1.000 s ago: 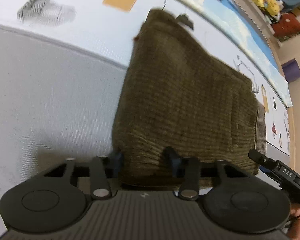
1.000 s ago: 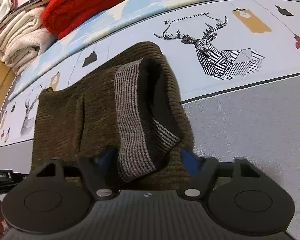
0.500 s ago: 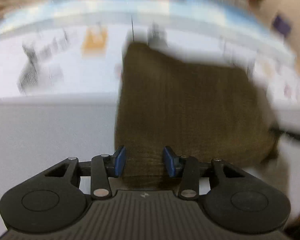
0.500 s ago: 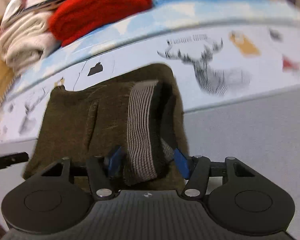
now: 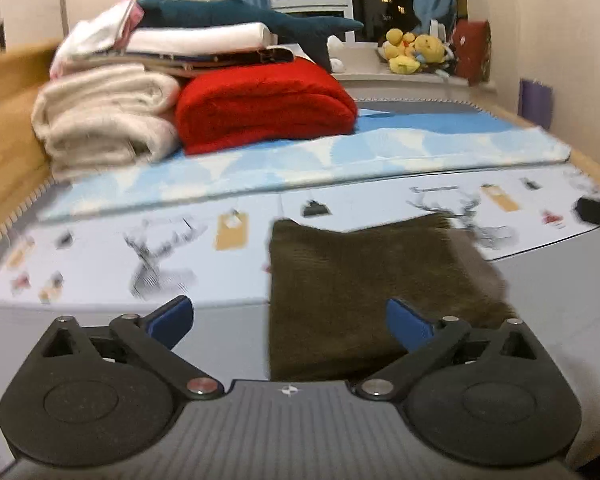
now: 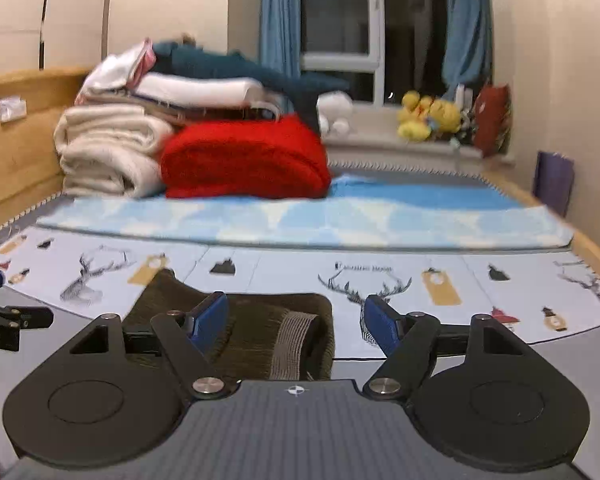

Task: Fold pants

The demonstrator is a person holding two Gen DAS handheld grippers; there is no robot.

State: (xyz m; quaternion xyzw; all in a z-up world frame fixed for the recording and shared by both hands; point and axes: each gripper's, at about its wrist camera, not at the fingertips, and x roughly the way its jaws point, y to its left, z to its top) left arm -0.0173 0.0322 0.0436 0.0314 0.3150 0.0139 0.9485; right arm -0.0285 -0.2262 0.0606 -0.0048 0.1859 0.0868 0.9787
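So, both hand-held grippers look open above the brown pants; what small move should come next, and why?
Probably draw both back and stop. The brown corduroy pants lie as a compact folded rectangle on the printed bed sheet, the striped waistband tucked at one edge. The left hand-held gripper and right hand-held gripper are open and hold nothing, so the fold looks finished.

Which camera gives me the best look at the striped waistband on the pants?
The right wrist view: the striped waistband lies in plain sight at the near end of the folded pants. The left wrist view shows only the blurred brown top of the pants, no waistband.
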